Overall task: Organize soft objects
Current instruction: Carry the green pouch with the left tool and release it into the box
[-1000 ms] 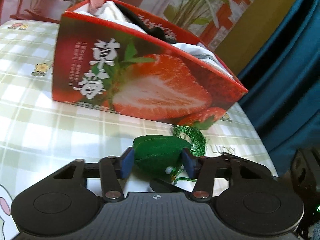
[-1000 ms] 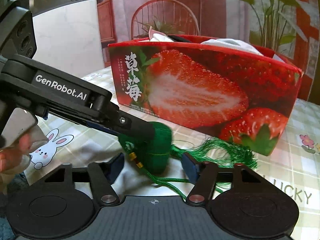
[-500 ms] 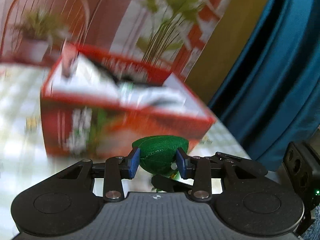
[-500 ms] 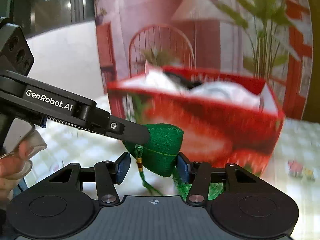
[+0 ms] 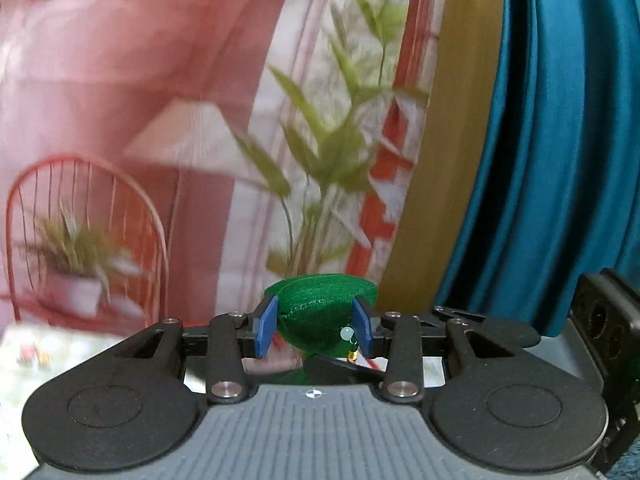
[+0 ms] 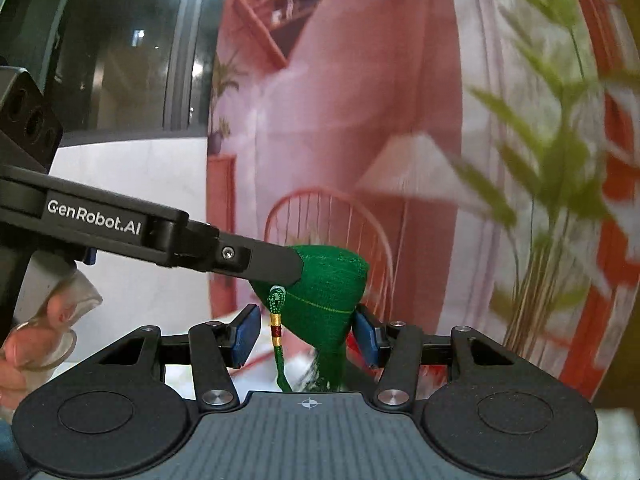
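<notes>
A soft green woven pouch (image 5: 320, 312) with a beaded green tassel cord (image 6: 277, 332) is held high in the air. My left gripper (image 5: 316, 330) is shut on it, blue pads pressing both sides. In the right wrist view the pouch (image 6: 326, 296) hangs between the blue pads of my right gripper (image 6: 306, 338), which stand close beside it; the right pad touches it, the left pad is apart. The left gripper's black finger (image 6: 256, 260) reaches in from the left onto the pouch. The red strawberry box is out of view.
Behind is a backdrop with a printed plant (image 5: 332, 168), a red chair (image 5: 80, 216) and pink walls. A blue curtain (image 5: 560, 140) hangs at the right. A strip of checked tablecloth (image 5: 44, 356) shows low at the left.
Both grippers have risen with the pouch; the strawberry box and table have dropped out of view. The left gripper has stayed shut on the pouch.
</notes>
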Demonstrator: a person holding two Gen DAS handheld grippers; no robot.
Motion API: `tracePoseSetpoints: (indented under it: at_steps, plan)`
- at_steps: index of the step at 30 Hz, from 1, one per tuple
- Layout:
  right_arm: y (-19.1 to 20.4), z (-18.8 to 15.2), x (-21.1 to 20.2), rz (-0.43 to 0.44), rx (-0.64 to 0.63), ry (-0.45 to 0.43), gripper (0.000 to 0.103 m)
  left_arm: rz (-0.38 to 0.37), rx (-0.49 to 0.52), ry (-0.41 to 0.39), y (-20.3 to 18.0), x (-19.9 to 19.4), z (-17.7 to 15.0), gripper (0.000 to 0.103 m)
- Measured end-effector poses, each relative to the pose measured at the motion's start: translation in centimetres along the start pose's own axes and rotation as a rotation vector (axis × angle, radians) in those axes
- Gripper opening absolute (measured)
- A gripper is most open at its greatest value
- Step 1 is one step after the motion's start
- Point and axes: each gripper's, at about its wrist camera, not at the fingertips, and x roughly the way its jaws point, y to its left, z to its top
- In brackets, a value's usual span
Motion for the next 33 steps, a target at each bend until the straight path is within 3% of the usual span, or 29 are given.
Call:
tracePoseSetpoints:
  at_steps: [4,7,16,25,31,33]
  plan:
    - [-0.2,1.5,1.9,-0.024,-0.044,-0.015,0.048,0.010,-0.015,-0.023,0.5,1.3,1.1,0.042]
    - [-0.4,1.0,3.3,-0.039,-0.040,0.007,0.048,0.022,-0.007,0.016,0.9,3.0,0.5,0.042]
    - [-1.9,-5.0,7.3,-0.063,0.067,0.147,0.048,0.034,-0.065,0.204,3.7,8.0,-4.5,0.043]
    - [-2.6,-8.9,9.1,-0.101,0.125,0.259,0.050,0.102,-0.073,0.294,5.5,9.5,-6.9,0.047]
    - [-4.0,-9.7,8.6,-0.178,0.197,0.284,0.061,0.188,-0.062,0.312,6.2,9.1,-6.7,0.073]
    - [-4.3,-9.8,8.3,-0.206,0.206,0.285,0.071,0.235,-0.042,0.308,6.2,8.7,-6.6,0.091]
